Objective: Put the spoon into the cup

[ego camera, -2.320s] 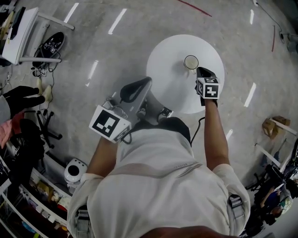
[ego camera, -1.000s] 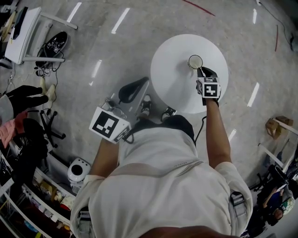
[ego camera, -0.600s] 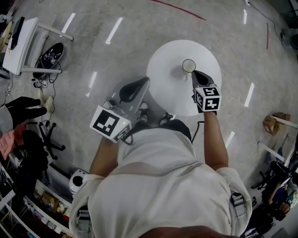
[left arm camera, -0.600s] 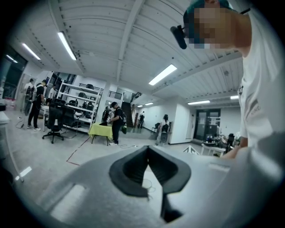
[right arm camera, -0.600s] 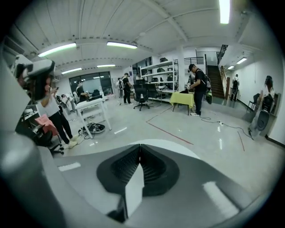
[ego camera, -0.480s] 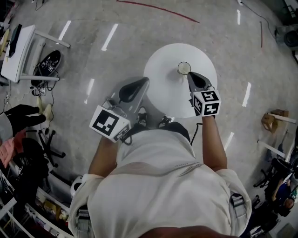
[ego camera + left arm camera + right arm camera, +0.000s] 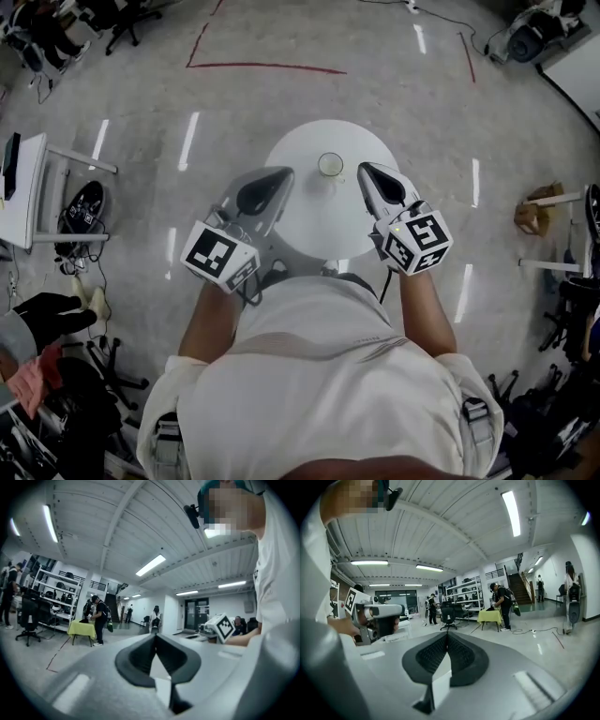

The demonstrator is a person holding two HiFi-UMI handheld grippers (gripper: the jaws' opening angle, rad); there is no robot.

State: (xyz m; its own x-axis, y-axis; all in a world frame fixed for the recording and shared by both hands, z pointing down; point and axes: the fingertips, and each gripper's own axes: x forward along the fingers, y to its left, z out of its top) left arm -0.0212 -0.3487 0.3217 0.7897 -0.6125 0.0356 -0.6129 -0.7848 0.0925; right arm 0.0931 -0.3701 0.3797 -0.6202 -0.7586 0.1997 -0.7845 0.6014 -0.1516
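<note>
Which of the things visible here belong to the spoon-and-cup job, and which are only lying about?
Belonging to the job:
- cup on the round white table
- left gripper and right gripper, both shut and empty
- spoon: I cannot make it out

Only lying about:
- white desk
- red floor tape
- yellow-covered table

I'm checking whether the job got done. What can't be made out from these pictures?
Spoon: in the head view the cup is too small to show whether a spoon stands inside.
Cup and table: out of frame in both gripper views, which point across the room.
Table's near edge: head view, covered by the person's torso.
</note>
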